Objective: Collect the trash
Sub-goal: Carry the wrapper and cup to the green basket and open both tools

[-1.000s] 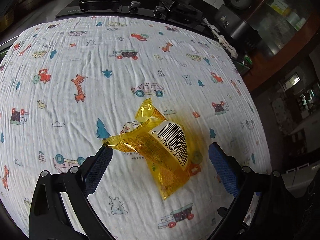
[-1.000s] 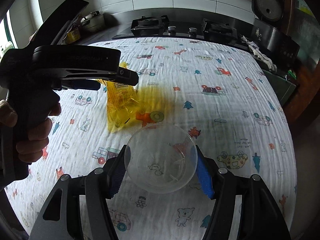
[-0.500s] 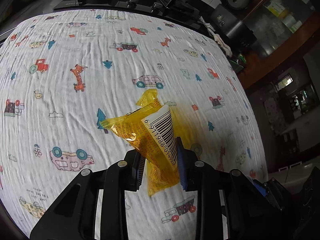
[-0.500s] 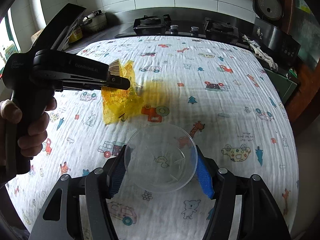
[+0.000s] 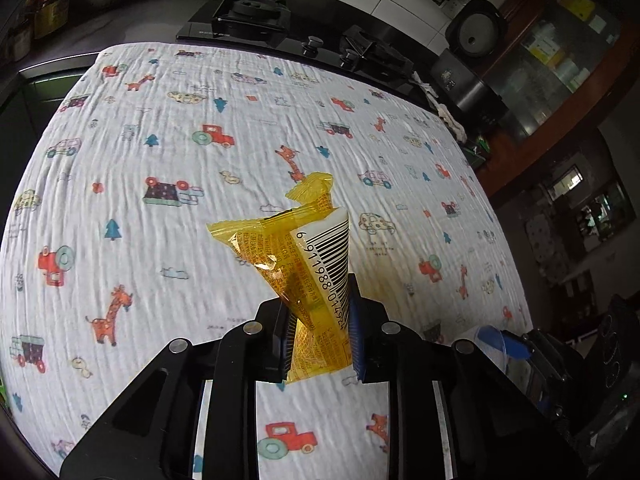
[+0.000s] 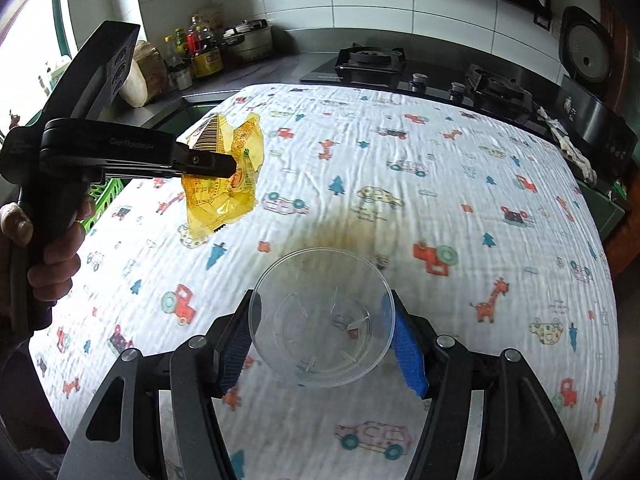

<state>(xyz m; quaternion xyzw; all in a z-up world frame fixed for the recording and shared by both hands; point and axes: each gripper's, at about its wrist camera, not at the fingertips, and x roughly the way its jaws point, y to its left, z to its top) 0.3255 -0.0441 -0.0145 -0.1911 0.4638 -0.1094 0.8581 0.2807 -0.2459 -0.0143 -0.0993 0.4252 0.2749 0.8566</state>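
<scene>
Left gripper point(image 5: 320, 332), open around the yellow snack wrapper point(image 5: 308, 264) a second ago, now pinches it, lifted clear of the printed cloth point(image 5: 168, 160). Right gripper point(image 6: 320, 344) clamps the clear plastic cup point(image 6: 320, 320). Wrapper collected; likely next: drop into cup.

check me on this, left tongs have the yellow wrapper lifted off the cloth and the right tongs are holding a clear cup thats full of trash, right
Not quite: the clear cup is empty. The right wrist view looks straight into it and shows only its bare bottom and the printed cloth through it. The rest holds: the left tongs are shut on the yellow wrapper, lifted off the cloth, and the right tongs grip the cup.
</scene>
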